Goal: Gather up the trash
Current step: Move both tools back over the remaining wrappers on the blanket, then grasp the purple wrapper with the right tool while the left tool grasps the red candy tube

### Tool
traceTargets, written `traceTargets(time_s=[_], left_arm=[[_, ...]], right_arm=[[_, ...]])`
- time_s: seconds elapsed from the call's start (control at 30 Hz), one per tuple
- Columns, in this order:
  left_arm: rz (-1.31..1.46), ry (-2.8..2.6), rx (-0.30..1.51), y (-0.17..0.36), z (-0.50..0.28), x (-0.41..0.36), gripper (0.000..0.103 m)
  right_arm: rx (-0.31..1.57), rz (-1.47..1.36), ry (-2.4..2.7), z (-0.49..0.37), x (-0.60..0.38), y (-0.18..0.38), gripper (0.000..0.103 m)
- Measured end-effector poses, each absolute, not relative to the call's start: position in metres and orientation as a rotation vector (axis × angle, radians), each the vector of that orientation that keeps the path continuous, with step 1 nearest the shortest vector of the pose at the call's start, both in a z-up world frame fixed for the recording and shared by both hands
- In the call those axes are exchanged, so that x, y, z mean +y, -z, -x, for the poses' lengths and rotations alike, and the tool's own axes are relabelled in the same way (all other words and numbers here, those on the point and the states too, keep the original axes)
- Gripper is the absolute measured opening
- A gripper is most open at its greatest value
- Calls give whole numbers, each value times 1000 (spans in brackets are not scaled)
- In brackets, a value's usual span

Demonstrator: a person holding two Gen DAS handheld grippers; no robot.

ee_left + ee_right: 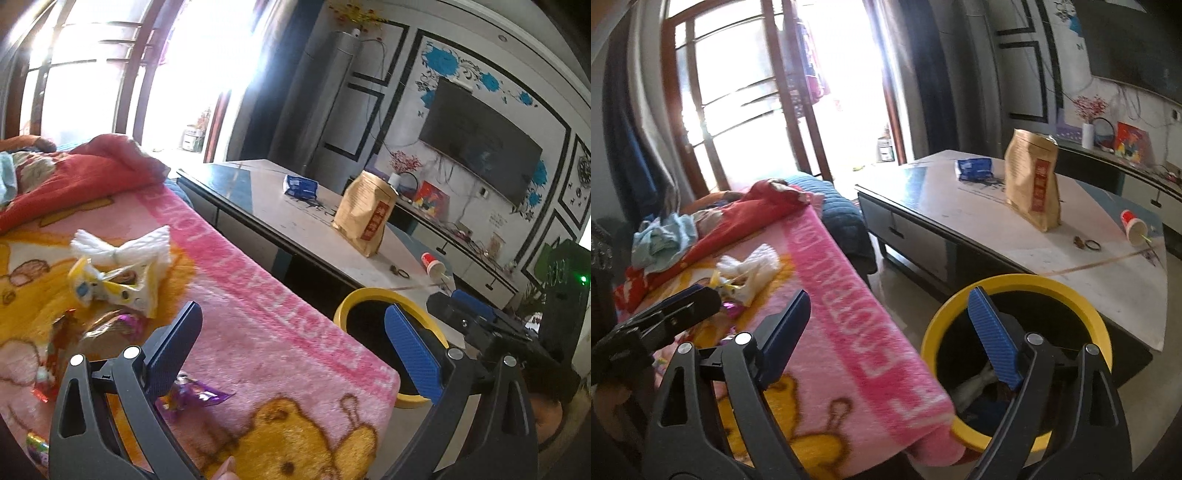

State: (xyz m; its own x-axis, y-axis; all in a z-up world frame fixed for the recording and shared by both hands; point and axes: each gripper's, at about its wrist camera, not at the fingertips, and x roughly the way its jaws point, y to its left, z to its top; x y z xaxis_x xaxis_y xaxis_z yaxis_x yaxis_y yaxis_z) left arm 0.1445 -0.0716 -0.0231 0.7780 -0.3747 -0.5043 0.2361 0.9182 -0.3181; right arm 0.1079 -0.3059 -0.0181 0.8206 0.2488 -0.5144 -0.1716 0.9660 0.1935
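Note:
Trash lies on a pink cartoon blanket [258,314]: a white crumpled tissue [122,245], a yellow-white wrapper [114,288], a brown-purple wrapper [107,328] and a purple foil wrapper [192,397]. My left gripper [295,343] is open and empty above the blanket's edge. A yellow-rimmed black bin [1015,288] stands on the floor beside the blanket, with white trash [975,384] inside. My right gripper [890,332] is open and empty, between blanket and bin. The tissue [750,264] also shows in the right wrist view.
A low coffee table [960,221] behind the bin holds a brown paper bag [1032,181], a blue packet [973,168] and a tipped red-white cup [1132,227]. Red bedding [74,177] lies at the blanket's far end. A TV [480,144] hangs on the wall.

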Motion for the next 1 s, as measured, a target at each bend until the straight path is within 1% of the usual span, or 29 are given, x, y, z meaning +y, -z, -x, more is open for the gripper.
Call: traceTargets(time_s=[0.1,0.17,0.67,1.0], left_arm=[[257,315,591,22,-140,-62,96],[267,300,589,22,-137,-55,96],[323,201,586,28,-115,-4,96],[344,126,578,28,-100,29,96]], right_arm=[[563,-133,-248,-105,-296,17,79],[562,-124,-258,-103,-289,16,81],[574,-53,-370,-91,-235,18,81],[592,-11,-450,-88,-201,21,84]])
